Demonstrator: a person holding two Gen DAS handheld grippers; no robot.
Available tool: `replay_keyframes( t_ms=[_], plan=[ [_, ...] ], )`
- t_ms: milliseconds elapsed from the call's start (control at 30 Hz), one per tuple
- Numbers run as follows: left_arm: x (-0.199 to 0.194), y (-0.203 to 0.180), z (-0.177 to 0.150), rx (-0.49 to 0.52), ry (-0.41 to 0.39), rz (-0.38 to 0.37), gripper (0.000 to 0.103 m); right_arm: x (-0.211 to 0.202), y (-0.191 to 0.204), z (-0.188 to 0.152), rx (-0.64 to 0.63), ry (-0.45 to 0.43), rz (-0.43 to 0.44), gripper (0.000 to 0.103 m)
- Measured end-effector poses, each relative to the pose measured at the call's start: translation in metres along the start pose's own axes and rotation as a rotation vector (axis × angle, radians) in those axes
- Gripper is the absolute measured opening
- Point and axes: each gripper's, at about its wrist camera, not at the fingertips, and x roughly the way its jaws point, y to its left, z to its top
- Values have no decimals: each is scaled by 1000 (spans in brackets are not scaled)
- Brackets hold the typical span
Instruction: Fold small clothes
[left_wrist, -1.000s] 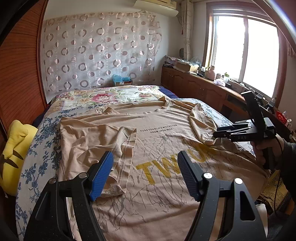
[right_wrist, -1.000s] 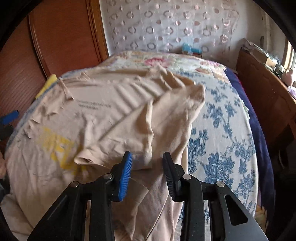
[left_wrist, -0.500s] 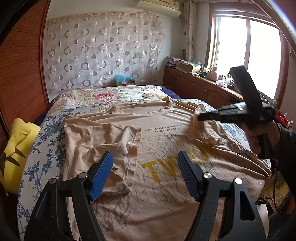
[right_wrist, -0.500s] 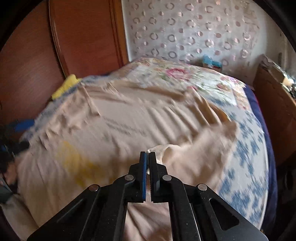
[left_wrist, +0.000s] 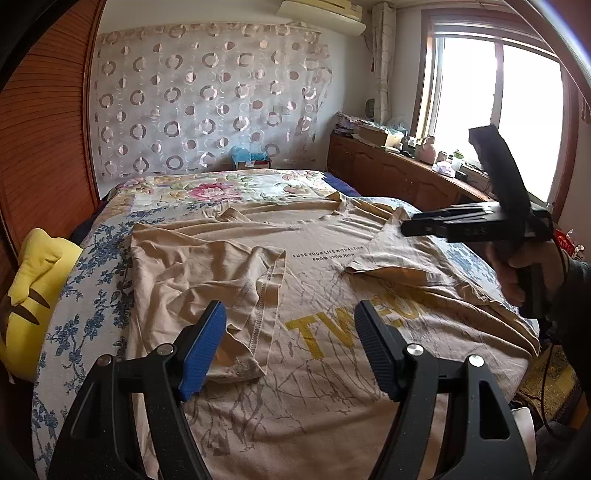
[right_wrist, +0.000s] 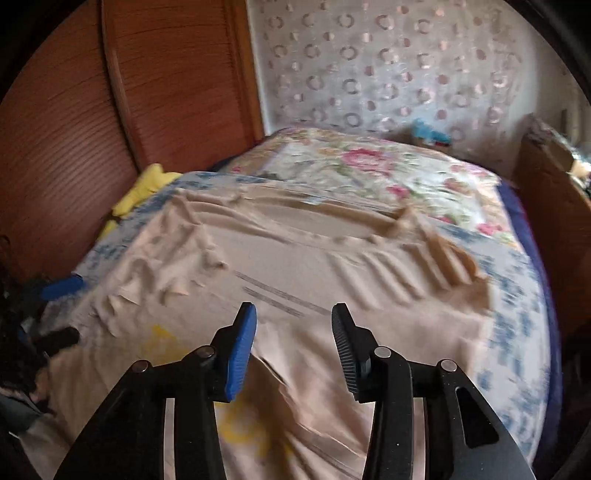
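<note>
A beige short-sleeved cotton T-shirt with yellow block lettering (left_wrist: 332, 295) was found spread front-up over the blue-flowered white bedspread (left_wrist: 85, 295), covering most of the near half of the bed. Its sleeve on the left of the left wrist view (left_wrist: 207, 280) was seen folded inward over the chest; the opposite sleeve (left_wrist: 399, 254) was likewise laid inward, its fabric lying loose and rumpled.

The left gripper (left_wrist: 290, 347) was held low over the shirt's lower half, fingers wide apart, nothing between them. The right gripper (right_wrist: 293, 347) was seen above the shirt's middle, its jaws having just been opening; the fingers stood apart with only air between, the cloth lying below them. In the left wrist view it was seen side-on, gripped by a hand (left_wrist: 517, 273) in a dark sleeve, raised clear of the folded sleeve.

Containers: a small open box (left_wrist: 253, 159) was noted at the far end of the bed, with crumpled light-blue material in it. No others could be made out.

Surroundings: a yellow plush cushion with dark markings (left_wrist: 33, 295) was wedged between bed and ribbed wooden panel (left_wrist: 40, 147). A pink-flowered quilt (left_wrist: 221, 190) was recorded beyond the shirt, a circle-patterned sheer curtain (left_wrist: 207, 103) behind it, a cluttered wooden sideboard (left_wrist: 391, 173) under the bright window (left_wrist: 498, 110)
</note>
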Motion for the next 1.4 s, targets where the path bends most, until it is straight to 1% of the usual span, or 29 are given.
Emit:
replay_keyframes(
  t_ms=[133,367,433,500,567,600,667,733,833,867,933,1033,1133,1233,1267,1400],
  plan=[
    [1,-3,0,5,4,-5,73,-19,-16,-24,29,20,-78,44],
    [6,-2,-2,3,20,-5,73,-35,-24,-70,69,77,-131,44],
    [8,-2,-4,3,29,-3,73,-36,-22,-78,68,88,-137,38],
    [9,-2,-4,2,35,-1,73,-34,-20,-84,71,105,-136,37],
    [9,-2,-4,1,33,-2,73,-34,-19,-88,72,109,-135,32],
    [9,-2,-4,3,33,-1,73,-36,-19,-90,68,109,-136,27],
    [10,-2,-5,4,34,-1,73,-39,-17,-93,49,107,-150,25],
    [10,-2,-5,5,34,0,73,-41,-14,-92,45,105,-151,18],
    [10,-2,-5,4,33,-1,73,-44,-12,-94,28,107,-145,13],
    [10,-2,-5,4,33,0,73,-39,-18,-97,26,107,-145,13],
    [10,-2,-5,4,34,-1,73,-41,-17,-97,19,105,-142,10],
    [10,-3,-5,6,35,-3,73,-46,-14,-98,0,108,-167,10],
    [10,-5,-5,10,38,-5,73,-54,-8,-100,-19,97,-166,10],
    [11,-6,-4,11,40,-6,73,-57,-3,-103,-32,97,-129,6],
    [11,-6,-4,12,41,-5,73,-57,-2,-103,-33,98,-129,4],
    [11,-6,-4,10,38,-2,73,-60,2,-102,-9,83,-68,3]
  ],
)
